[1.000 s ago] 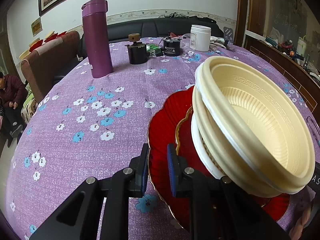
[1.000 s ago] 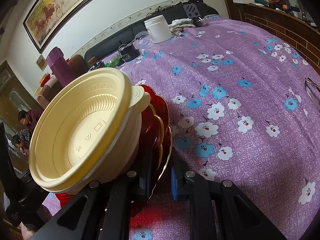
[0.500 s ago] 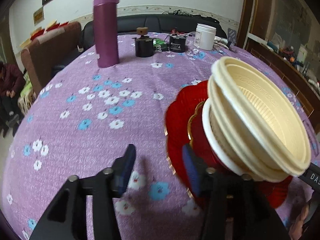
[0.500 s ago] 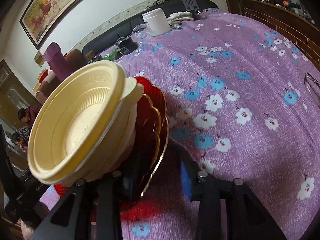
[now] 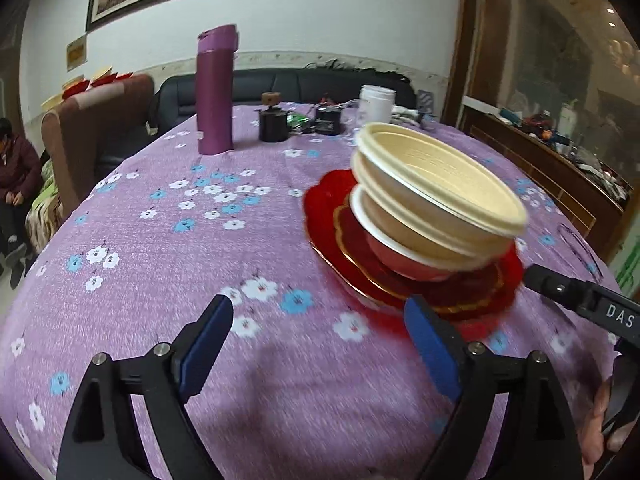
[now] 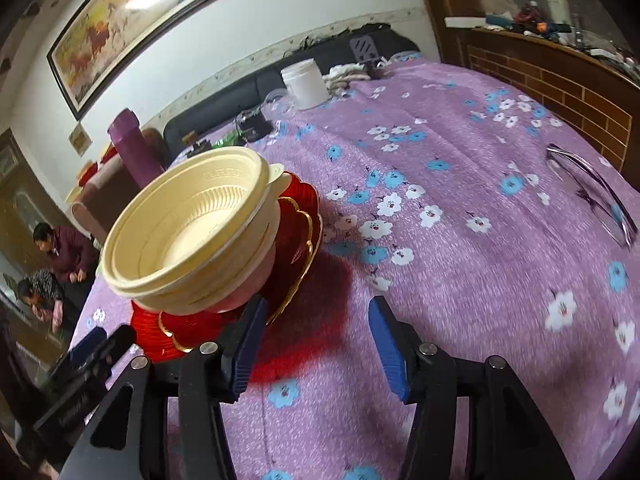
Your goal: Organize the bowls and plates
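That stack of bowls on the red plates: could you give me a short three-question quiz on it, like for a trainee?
1. True or false: the left gripper is clamped on the red plates.
2. What sits on top of the stack: A) cream bowls, B) the purple flask, C) the white jar?
3. Fill in: the stack rests on a purple ______ with flowers.

Key
1. False: both grippers' jaws have just been opening, and nothing is between them; the right gripper is free too.
2. A
3. tablecloth

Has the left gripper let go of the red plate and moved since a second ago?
Yes. The left gripper has just opened off the red plate and backed away; the purple flask now looks farther off.
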`<state>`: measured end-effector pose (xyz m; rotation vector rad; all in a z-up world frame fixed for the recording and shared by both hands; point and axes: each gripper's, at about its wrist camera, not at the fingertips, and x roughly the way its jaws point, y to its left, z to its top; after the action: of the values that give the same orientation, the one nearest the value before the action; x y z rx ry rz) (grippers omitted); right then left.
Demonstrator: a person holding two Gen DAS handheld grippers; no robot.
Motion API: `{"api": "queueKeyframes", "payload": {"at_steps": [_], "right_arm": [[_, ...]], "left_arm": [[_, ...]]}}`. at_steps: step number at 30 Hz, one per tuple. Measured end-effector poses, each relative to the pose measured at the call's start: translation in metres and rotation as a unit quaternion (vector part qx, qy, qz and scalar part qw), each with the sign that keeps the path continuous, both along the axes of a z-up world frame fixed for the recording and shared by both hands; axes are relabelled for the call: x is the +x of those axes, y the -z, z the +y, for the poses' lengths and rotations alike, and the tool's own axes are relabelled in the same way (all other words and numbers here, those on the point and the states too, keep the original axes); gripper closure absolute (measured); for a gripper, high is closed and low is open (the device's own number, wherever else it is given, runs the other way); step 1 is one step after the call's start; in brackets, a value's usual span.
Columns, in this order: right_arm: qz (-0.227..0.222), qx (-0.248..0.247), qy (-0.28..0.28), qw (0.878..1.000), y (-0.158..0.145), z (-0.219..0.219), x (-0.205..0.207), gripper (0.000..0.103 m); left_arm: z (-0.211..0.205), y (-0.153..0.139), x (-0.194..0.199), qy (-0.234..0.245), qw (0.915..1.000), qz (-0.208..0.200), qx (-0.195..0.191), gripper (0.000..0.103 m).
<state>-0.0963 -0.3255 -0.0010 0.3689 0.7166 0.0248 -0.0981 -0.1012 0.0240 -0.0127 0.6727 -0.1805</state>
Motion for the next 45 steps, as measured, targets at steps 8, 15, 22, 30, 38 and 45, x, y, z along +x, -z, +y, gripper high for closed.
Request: {"api": "queueKeyframes", "payload": {"at_steps": [8,15,22,30,38,45], "right_arm": [[-0.031,-0.036,-0.014,0.999,-0.006,0.030,-0.033,0.023],[-0.062,-0.048,0.001,0.997,-0.018,0.038,-0.052,0.012],[-0.060,-0.075,0.004,0.995,-0.017,0.045,-0.047,0.009],[-0.063,-0.071,0.013,0.995,-0.017,0.043,-0.051,0.009],[-0.063,-0.072,0.010,0.995,-0.018,0.045,-0.052,0.009],[-0.061,-0.077,0.002,0.995,-0.018,0.048,-0.050,0.009]], "left_arm": [[-0.004,-0.006,-0.032,0.022,0.9994,-0.027,0.004,0.000],[0.000,-0.009,-0.040,0.007,0.9990,-0.016,0.041,0.000],[-0.005,-0.005,-0.037,-0.019,0.9960,-0.017,0.086,0.000],[-0.006,-0.003,-0.036,-0.032,0.9943,-0.001,0.101,0.000],[-0.008,-0.001,-0.037,-0.047,0.9909,-0.003,0.126,0.000],[-0.008,0.000,-0.037,-0.052,0.9894,-0.003,0.135,0.000]]}}
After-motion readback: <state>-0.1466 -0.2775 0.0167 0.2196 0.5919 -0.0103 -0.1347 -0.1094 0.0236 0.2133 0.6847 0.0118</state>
